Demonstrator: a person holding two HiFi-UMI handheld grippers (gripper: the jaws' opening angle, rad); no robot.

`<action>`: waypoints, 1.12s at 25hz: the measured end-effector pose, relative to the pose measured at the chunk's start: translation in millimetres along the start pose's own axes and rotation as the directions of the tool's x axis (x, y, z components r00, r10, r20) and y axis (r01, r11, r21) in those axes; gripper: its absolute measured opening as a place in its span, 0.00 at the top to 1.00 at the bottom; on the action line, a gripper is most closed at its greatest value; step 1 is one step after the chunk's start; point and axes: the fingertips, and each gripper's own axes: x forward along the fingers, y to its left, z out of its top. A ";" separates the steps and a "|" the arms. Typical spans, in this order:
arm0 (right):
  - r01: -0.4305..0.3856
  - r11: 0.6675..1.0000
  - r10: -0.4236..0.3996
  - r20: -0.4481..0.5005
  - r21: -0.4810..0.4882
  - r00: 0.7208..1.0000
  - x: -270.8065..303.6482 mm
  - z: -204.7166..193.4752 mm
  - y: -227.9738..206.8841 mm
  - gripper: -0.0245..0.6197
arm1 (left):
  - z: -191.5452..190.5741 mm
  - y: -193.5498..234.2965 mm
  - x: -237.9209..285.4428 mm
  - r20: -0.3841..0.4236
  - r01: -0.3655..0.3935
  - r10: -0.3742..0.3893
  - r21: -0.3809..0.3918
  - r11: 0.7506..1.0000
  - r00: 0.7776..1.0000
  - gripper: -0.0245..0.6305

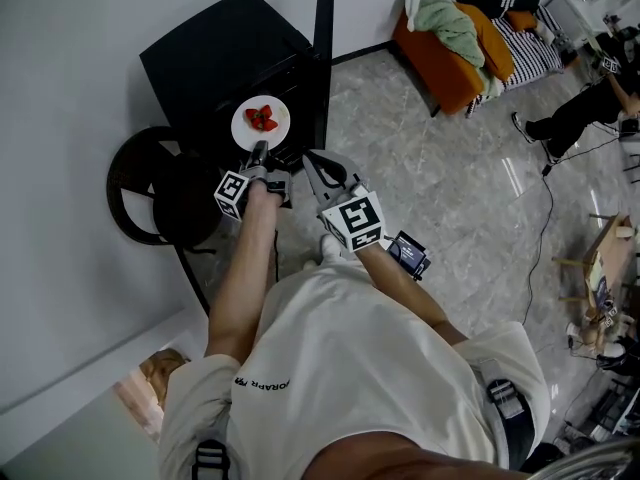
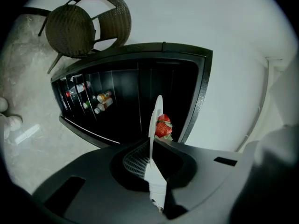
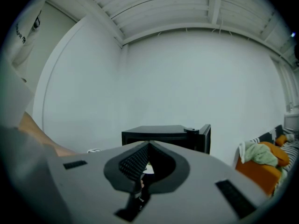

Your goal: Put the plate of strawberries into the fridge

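A white plate (image 1: 261, 122) with red strawberries (image 1: 262, 118) is held in front of the black fridge (image 1: 215, 53), whose door (image 1: 323, 58) stands open. My left gripper (image 1: 259, 151) is shut on the plate's near rim. In the left gripper view the plate (image 2: 156, 118) stands edge-on between the jaws of the left gripper (image 2: 152, 146), with the strawberries (image 2: 163, 127) on its right side and the dark fridge interior (image 2: 135, 101) behind. My right gripper (image 1: 314, 161) hangs just right of the plate, shut and holding nothing; the right gripper (image 3: 148, 144) points toward the fridge (image 3: 163, 134).
Bottles (image 2: 100, 101) line a shelf inside the fridge. A dark wicker chair (image 1: 150, 183) stands left of the fridge. An orange sofa (image 1: 450, 63) with cloths is at the back right, and a seated person (image 1: 585, 108) and a cable are at the far right.
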 end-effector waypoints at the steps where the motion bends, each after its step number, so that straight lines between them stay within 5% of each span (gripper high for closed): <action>1: -0.001 1.000 0.001 -0.001 0.001 1.000 -0.3 -0.2 0.3 0.94 | 3.8 0.7 0.6 0.007 -0.001 0.001 0.004 1.000 1.000 0.95; 28: 0.013 1.000 -0.013 -0.008 -0.006 1.000 -3.2 -1.5 -12.3 0.94 | 40.3 21.4 40.6 0.072 -0.082 0.078 0.052 0.995 0.994 0.95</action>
